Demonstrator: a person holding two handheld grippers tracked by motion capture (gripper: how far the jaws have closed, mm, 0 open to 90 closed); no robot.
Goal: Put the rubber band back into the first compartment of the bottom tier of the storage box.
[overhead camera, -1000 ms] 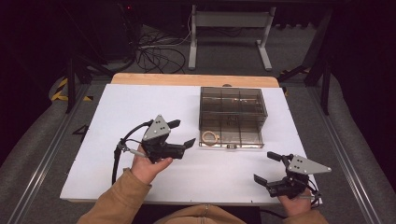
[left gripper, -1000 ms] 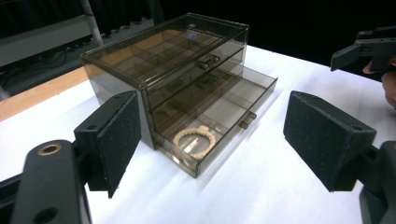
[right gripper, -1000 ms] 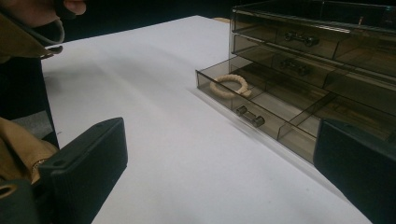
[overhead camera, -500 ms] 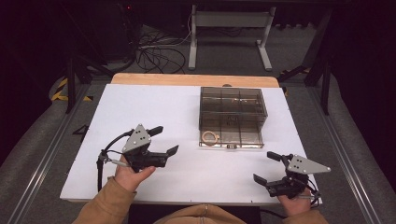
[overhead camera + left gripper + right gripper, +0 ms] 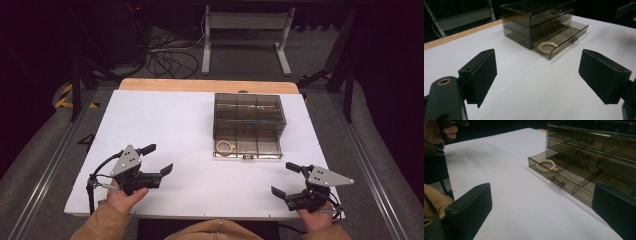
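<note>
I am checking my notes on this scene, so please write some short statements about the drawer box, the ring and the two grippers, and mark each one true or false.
1. The bottom drawer of the smoky drawer box is pulled out. True.
2. The beige ring lies on the white table beside the box. False: it lies inside the open drawer, at its left end.
3. The left gripper holds the ring. False: its fingers are open and empty.
4. The right gripper is open, near the table's front edge. True.

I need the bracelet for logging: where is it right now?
The beige ring bracelet lies in the left compartment of the open bottom drawer of the smoky drawer box, in the high view right of centre.
</note>
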